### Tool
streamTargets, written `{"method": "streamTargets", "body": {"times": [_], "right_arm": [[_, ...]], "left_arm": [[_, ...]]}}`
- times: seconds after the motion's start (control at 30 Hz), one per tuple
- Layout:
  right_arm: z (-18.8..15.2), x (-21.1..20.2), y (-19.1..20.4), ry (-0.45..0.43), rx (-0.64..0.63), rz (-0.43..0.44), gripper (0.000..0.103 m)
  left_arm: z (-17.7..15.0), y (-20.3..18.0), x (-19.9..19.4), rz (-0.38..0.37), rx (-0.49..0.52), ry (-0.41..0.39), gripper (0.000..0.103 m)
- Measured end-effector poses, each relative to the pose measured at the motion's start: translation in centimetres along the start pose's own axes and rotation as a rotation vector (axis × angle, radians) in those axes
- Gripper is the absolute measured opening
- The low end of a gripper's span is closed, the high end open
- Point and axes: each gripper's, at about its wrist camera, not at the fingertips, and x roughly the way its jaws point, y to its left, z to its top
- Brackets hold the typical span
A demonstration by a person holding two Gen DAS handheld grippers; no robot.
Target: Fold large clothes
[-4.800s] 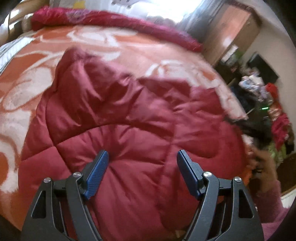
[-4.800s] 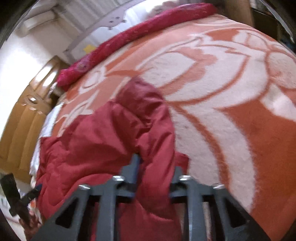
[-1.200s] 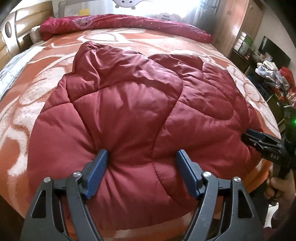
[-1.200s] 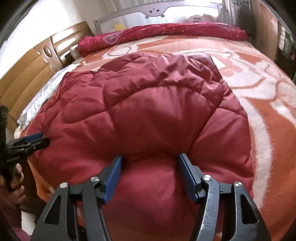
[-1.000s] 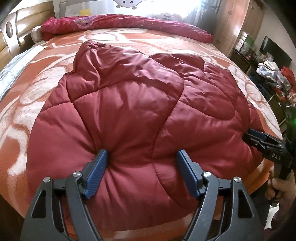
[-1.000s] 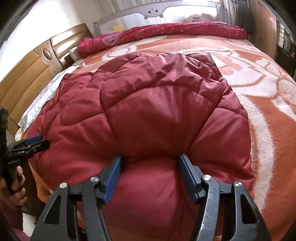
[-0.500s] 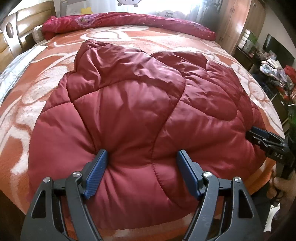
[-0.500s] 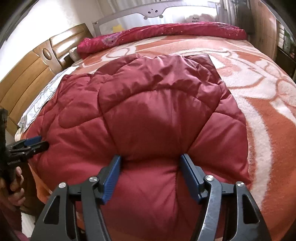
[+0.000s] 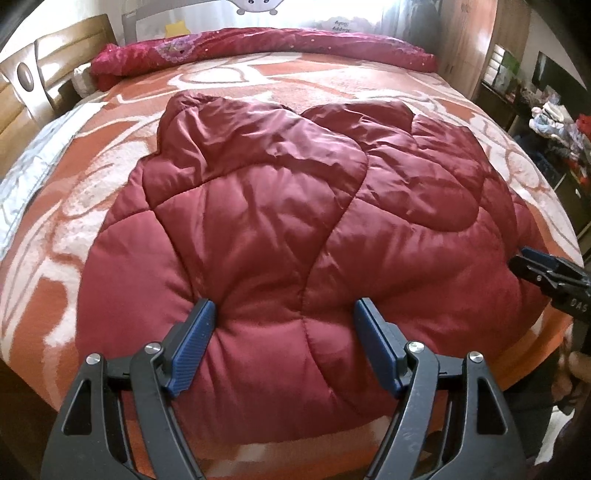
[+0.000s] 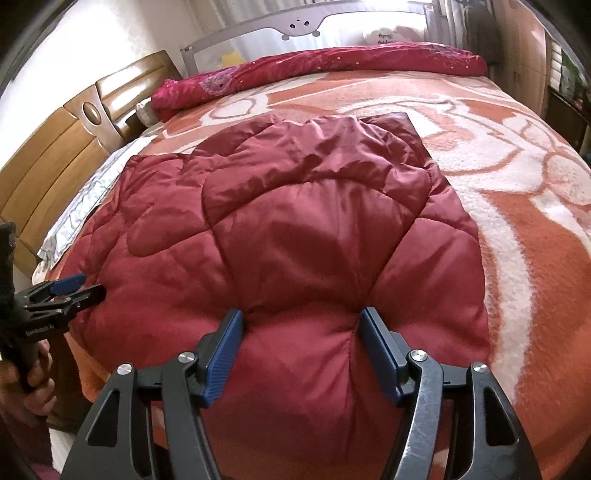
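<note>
A dark red quilted padded coat [image 9: 295, 206] lay spread on the bed, over an orange-and-white patterned blanket [image 9: 258, 79], with its near hem reaching the bed's near edge. Its satin-like shell was puffy and glossy, stitched into broad curved panels, and creased most near the far end, where the cloth bunched into soft rounded lumps. In the right wrist view a flat darker corner [image 10: 397, 123] of the garment lay against the blanket at the far right.

The left gripper [image 9: 284, 332] stood released, its blue-padded fingers [image 9: 192, 343] spread wide and pressing into the coat's near hem, with padding bulging between them. The right gripper [image 10: 301, 341] was likewise spread open, its blue pads [image 10: 380, 354] dented into the hem further along the same near edge. Neither clamped any cloth.

Each gripper appeared in the other's view at the coat's side margins, the left one's tips just beside or touching the fabric; which, I cannot tell.

A crimson rolled quilt [image 10: 314, 70] lay along the bed's far edge, a wooden headboard [image 10: 55, 155] stood at the left, and a grey bed rail [image 10: 295, 22] rose behind.
</note>
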Motion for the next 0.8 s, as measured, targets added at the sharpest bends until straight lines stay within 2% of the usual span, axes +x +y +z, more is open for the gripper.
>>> {"method": "streamTargets", "body": {"times": [0.07,0.37,0.5,0.67,0.8], "right_arm": [[-0.2,-0.5,0.1,0.0,0.0,0.004,0.066],[-1.4,-2.1,0.9,0.006,-0.022,0.018,0.067],[-1.1,-2.6,1.3,-0.024,-0.038,0.032,0.067],[0.2,-0.4,0.9,0.001,-0.043,0.009,0.071],[-0.1,1.2,0.8,0.014,-0.063,-0.012,0.076]], "left_arm": [[-0.2,-0.2,-0.5,0.011,0.008,-0.003,0.083],[-1.1,-0.6,-1.3,0.036,0.033,-0.005,0.084],[-1.2,-0.8,-1.2,0.045,0.04,-0.004,0.086],[-1.2,-1.1,-1.0,0.056,0.05,-0.003,0.087],[-1.2,-1.1,-0.9,0.059,0.057,-0.001,0.088]]}}
